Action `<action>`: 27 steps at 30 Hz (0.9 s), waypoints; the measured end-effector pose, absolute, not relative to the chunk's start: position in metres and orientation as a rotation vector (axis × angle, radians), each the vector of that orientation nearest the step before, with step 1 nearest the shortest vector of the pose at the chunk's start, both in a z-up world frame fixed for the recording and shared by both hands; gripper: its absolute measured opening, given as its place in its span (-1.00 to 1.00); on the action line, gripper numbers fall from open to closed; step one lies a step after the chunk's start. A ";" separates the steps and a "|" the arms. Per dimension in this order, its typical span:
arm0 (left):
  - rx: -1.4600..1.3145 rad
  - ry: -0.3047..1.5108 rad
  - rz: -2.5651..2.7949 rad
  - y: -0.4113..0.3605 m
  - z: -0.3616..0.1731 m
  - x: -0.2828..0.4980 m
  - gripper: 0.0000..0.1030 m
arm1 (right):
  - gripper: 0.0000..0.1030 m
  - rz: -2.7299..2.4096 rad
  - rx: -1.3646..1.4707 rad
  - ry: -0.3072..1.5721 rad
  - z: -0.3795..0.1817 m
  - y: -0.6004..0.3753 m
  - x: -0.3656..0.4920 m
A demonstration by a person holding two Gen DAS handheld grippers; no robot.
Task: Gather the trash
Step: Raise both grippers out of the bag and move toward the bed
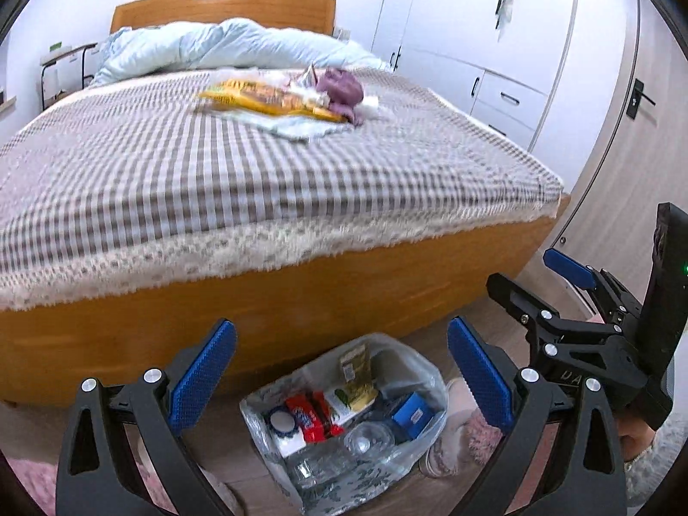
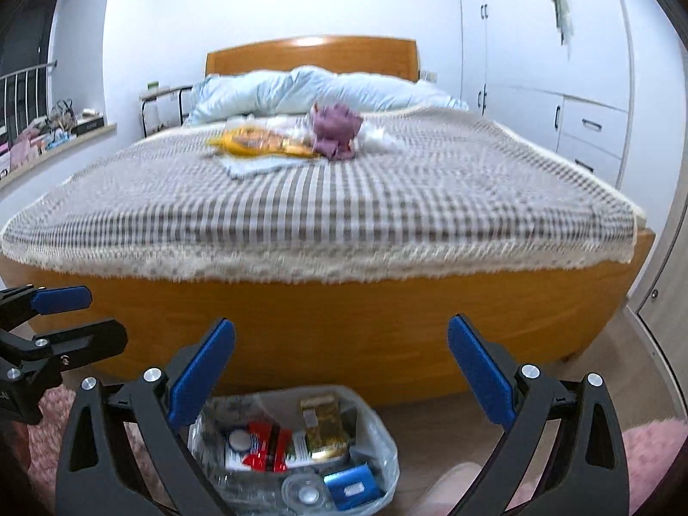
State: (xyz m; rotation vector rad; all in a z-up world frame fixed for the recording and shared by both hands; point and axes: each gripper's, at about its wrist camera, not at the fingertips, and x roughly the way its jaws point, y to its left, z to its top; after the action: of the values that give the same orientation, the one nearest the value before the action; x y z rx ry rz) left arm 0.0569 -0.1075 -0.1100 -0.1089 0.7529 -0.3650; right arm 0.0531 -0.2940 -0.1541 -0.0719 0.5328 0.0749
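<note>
— 2 grippers, both mine, and both empty: the left gripper has its blue pads spread wide with nothing between them, and the right gripper is spread just as wide.

— Where is the trash?

— Part of it sits in the clear plastic bag on the floor at the foot of the bed: a red wrapper, a blue box, a yellow-green pouch and a round clear lid. The rest lies up on the checked bedspread, well apart from my fingers: a yellow snack bag just beside a crumpled purple wrapper, with some white paper under them.

— What does 1 view give that the other lacks?

— My left view catches the right gripper from the side, at the right edge, and a hand under it. My right view shows the left gripper at its left edge, plus a cluttered window ledge and pink rug on both sides.

— Which way does the snack bag run?

— Its long axis lies across the bed, roughly parallel to the headboard, flat on the cover. The picture is blurred there, so I cannot tell which end is the opening.
</note>
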 end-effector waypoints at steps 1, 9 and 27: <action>-0.108 0.743 -0.366 -0.107 -0.107 0.058 0.85 | 0.84 0.069 -0.071 0.525 -0.152 -0.296 0.055; -0.094 0.659 -0.378 -0.106 -0.077 0.071 0.85 | 0.84 0.051 -0.047 0.421 -0.117 -0.307 0.070; -0.080 0.454 -0.373 -0.111 -0.014 0.125 0.85 | 0.84 0.033 -0.073 0.172 -0.050 -0.310 0.126</action>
State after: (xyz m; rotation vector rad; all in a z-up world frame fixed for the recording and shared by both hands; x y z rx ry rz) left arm 0.1248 -0.1111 -0.0139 -0.0804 0.4539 -0.3726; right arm 0.1258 -0.3099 -0.0502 -0.0731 0.1724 0.0332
